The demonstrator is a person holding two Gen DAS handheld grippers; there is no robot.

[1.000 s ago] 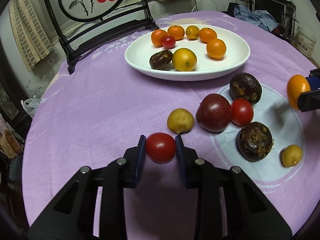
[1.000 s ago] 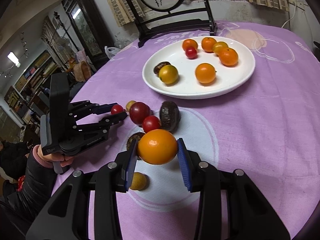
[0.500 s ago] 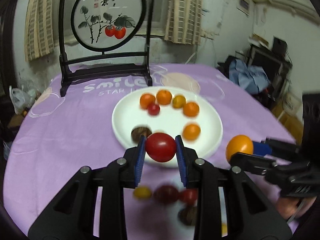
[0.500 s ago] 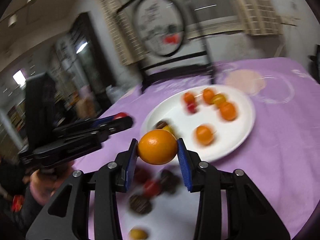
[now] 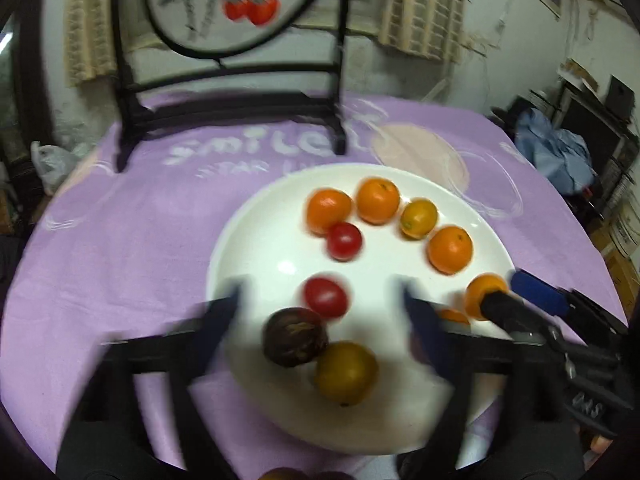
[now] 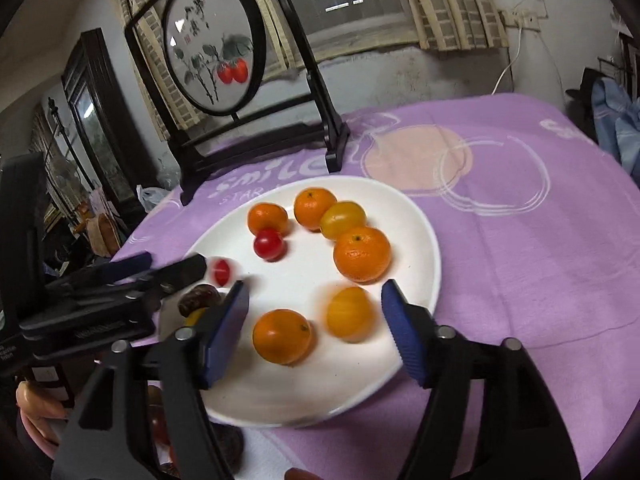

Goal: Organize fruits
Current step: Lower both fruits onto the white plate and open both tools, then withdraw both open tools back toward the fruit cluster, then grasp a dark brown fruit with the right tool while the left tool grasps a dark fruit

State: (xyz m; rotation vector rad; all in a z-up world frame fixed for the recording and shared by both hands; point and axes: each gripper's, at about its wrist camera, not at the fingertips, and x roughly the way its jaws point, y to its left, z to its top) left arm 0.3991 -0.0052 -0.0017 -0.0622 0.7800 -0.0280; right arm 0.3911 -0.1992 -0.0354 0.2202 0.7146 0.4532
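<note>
Both grippers are positioned over the white plate, which rests on the purple tablecloth. The left gripper has its jaws spread wide, and a red tomato, motion-blurred, lies between the fingers without touching either; whether it rests on the plate surface cannot be determined. In the right wrist view the same tomato appears just beyond the tips of the left gripper. The right gripper also has its jaws wide apart, and a blurred orange fruit sits in the gap, closer to the right-hand finger and clear of both. Beside that fruit, on its left, an orange lies on the plate. In the left wrist view the right gripper's tips stand at the plate's right edge, with the orange fruit just in front of them. The far half of the plate carries three oranges, one yellowish fruit and a second red tomato, the latter touching the leftmost orange. Near the plate's front-left edge a dark brown fruit touches a yellow-orange fruit. A black stand with a round painted panel is upright on the tablecloth behind the plate.
</note>
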